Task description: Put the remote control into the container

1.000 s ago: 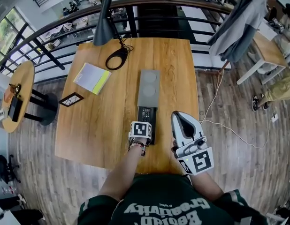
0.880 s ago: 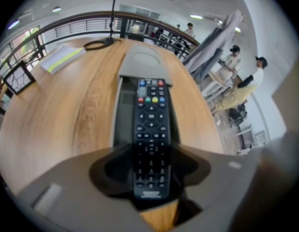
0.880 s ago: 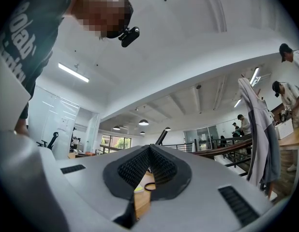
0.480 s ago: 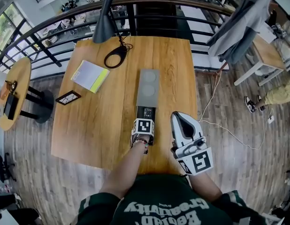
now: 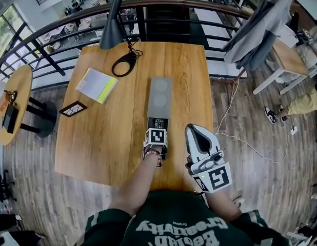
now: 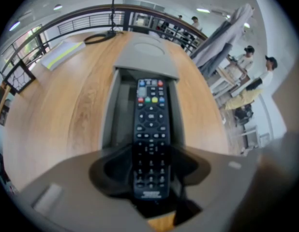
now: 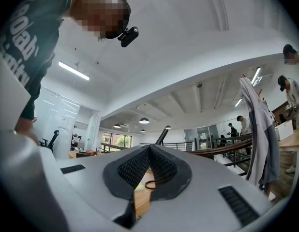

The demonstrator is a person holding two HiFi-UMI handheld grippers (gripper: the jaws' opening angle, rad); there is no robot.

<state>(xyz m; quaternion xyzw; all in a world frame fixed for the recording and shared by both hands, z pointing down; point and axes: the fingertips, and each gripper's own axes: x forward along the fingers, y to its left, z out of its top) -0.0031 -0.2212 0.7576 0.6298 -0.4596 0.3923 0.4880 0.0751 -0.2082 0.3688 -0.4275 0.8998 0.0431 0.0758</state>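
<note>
A black remote control lies lengthwise in the open near half of a long grey container at the middle of the wooden table. My left gripper points steeply down over the remote's near end. In the left gripper view the remote runs between the jaws and the dark pads sit against both its sides, so the left gripper is shut on it. The container's wall flanks the remote. My right gripper hovers over the table's near right edge, shut and empty.
A black lamp with a ring base stands at the table's far left. Near it lie a yellow-white booklet and a small dark frame. A railing runs behind the table. Hanging coats and a floor cable are on the right.
The left gripper has crept slightly farther over the remote's near end. The right gripper has not moved.
</note>
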